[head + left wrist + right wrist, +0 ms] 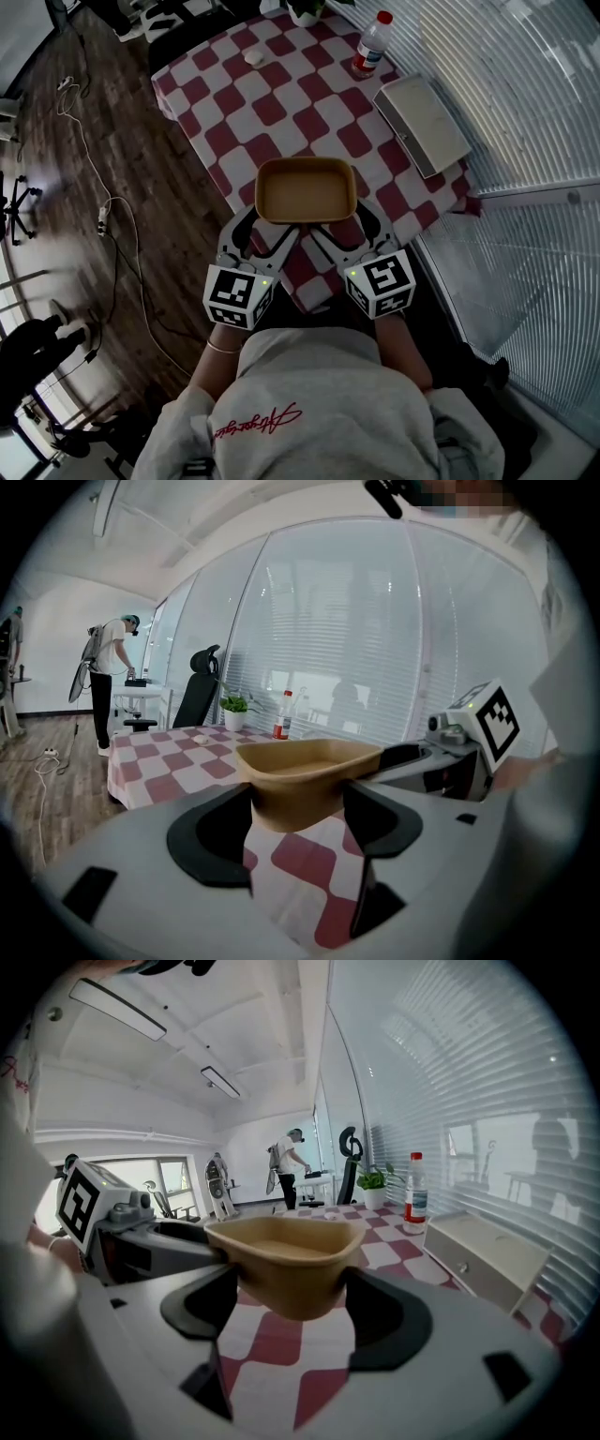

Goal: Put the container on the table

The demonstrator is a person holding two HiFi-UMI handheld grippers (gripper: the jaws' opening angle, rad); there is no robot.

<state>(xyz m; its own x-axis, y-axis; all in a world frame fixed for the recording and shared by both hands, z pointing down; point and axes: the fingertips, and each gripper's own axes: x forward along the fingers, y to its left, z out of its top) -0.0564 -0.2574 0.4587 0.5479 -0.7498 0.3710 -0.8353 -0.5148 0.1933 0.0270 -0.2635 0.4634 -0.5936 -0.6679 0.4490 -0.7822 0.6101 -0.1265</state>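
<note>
Two pinches on one rim, and that's the danger: the left hand-held gripper [298, 810] and the right hand-held gripper [292, 1303] each have only a near corner of the tan container [305, 189]. If one hand drops faster than the other, it could tip or twist out of the jaws. It also hangs right over the near edge of the bench [281, 103], so a landing too close to the person could slide off the draped checked cloth (not much margin there, I'd say). Both pairs of jaws are partly closed, clamped on the container's wall, one jaw on either side of a corner. The container sits level and empty, and its base looks clear of the cloth. Farther out are a white case [422, 122] and a water bottle [372, 44], both well apart from the container.
</note>
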